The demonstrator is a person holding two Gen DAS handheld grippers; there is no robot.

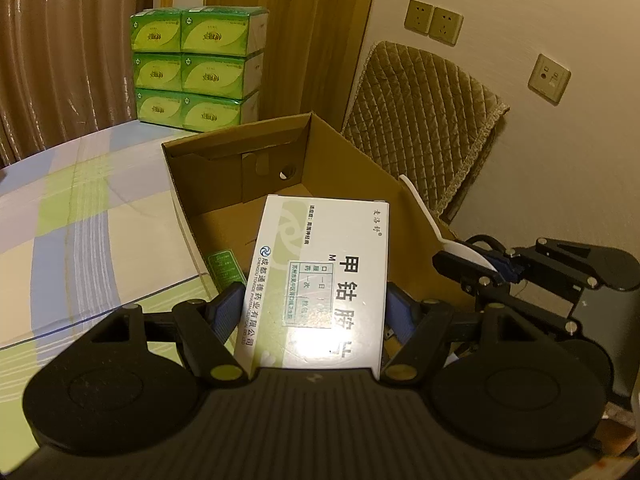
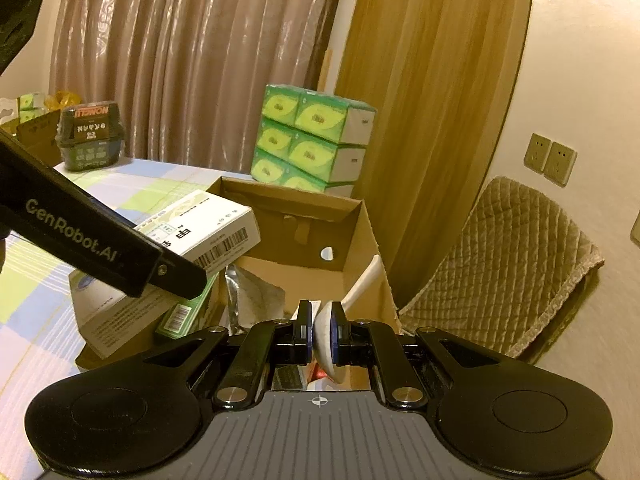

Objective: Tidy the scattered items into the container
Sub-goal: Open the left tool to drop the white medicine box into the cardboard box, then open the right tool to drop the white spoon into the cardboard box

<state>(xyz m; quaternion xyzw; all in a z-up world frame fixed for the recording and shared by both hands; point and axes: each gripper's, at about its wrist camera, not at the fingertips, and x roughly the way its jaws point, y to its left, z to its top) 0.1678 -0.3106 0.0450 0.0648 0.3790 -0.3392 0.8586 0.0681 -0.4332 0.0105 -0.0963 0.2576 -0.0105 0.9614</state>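
Cardboard box [image 2: 352,216] — left tongs [image 1: 316,304] grip medicine box [image 1: 320,280], right tongs [image 2: 322,326] spoon [image 2: 352,300].

Matt corrugated cardboard box [image 1: 352,168], glossy card medicine carton [image 1: 320,280].

Setting: a room in a home. Indicators: long pleated curtains [image 2: 192,60] along the far wall; a wood-grain door panel [image 2: 432,100]; wall sockets [image 1: 434,22]; a chair with a quilted cover [image 1: 420,120]; a surface under a pastel checked cloth [image 1: 80,208]; a stacked multipack of green tissue packs [image 1: 198,66]; a dark household product tub [image 2: 91,136].
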